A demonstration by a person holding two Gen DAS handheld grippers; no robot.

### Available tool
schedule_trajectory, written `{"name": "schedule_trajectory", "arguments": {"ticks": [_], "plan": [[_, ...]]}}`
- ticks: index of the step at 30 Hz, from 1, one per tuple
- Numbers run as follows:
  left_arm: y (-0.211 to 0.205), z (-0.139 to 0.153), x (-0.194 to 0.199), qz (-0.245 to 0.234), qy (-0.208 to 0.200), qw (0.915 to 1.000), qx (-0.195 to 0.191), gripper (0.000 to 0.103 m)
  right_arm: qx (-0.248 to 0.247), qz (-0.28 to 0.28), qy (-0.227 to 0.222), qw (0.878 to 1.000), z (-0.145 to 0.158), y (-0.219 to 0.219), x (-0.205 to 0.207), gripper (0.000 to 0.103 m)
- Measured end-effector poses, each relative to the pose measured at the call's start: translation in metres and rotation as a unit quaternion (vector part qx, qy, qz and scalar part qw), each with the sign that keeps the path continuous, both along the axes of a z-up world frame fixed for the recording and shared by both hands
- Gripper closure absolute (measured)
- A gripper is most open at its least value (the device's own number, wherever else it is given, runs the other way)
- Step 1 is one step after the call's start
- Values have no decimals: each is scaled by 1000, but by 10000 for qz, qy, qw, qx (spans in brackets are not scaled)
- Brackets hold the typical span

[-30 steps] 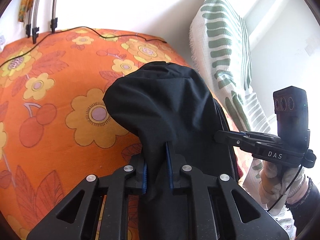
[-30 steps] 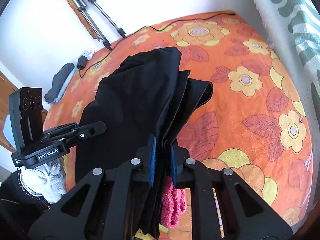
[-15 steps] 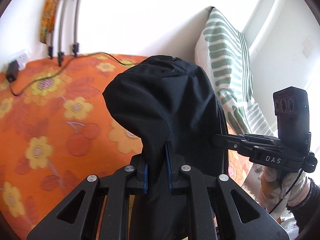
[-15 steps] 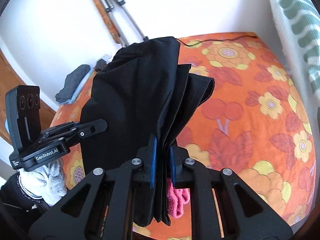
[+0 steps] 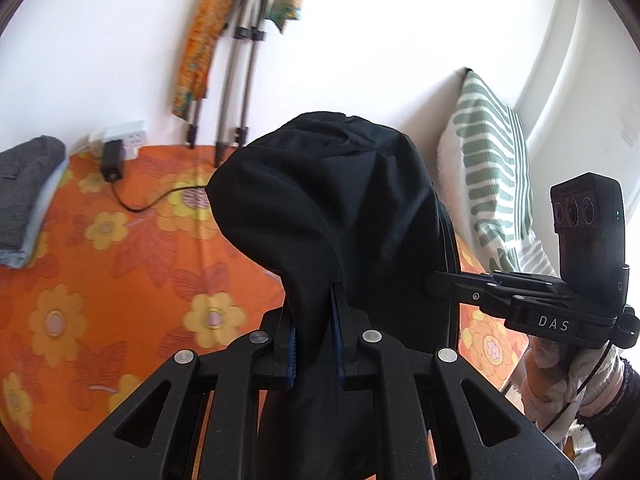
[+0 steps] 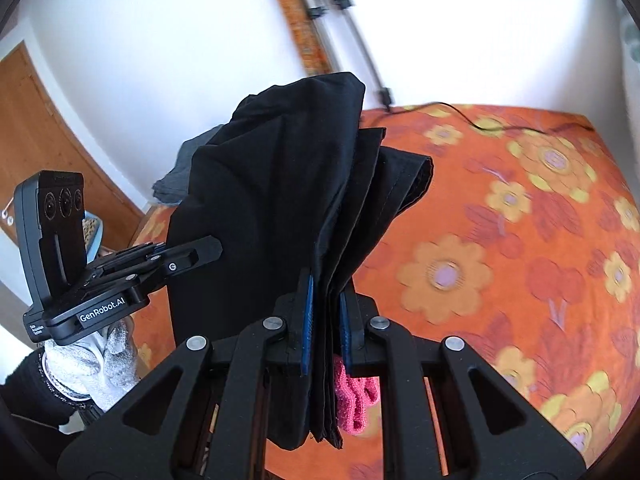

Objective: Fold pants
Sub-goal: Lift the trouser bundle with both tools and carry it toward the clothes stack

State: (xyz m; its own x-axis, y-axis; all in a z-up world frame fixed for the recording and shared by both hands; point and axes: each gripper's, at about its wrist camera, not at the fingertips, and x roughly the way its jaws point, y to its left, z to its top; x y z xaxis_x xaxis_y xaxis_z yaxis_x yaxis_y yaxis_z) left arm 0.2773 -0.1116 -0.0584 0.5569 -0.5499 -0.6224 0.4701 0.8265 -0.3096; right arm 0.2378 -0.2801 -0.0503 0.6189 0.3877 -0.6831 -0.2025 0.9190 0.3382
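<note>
Both ends pinched: left gripper and right gripper each clamped tight on the black pants, bunched in several layers, lifted clear above the orange floral bedspread. Folded over already, apparently; laying down and smoothing left.

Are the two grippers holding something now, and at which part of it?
Yes. Both hold the folded black fabric pants. The left gripper pinches one bunched edge; the right gripper clamps the stacked layers at another edge. Which part of the garment cannot be told.
</note>
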Motion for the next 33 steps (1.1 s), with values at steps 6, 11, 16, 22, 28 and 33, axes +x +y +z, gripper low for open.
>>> {"name": "schedule_trajectory", "arguments": {"ticks": [6,11,16,22,28,33], "plan": [[58,9,6,430,-109,9989,-143,91,-19,309,-94,9995,15,58,21,91],[109,16,12,801,-157,9965,-199,91,-51,660,-188,9976,25,111,40,91],[158,24,21,1178,-265,9925,-212,91,0,1031,-259,9943,34,169,62,92],[216,33,38,1614,-434,9857,-217,91,214,1390,-427,9891,44,238,95,91],[267,41,67,1921,-517,9799,-173,91,339,1616,-477,9851,47,297,136,92],[304,44,93,2134,-593,9750,-156,91,418,1748,-505,9824,46,337,170,92]]}}
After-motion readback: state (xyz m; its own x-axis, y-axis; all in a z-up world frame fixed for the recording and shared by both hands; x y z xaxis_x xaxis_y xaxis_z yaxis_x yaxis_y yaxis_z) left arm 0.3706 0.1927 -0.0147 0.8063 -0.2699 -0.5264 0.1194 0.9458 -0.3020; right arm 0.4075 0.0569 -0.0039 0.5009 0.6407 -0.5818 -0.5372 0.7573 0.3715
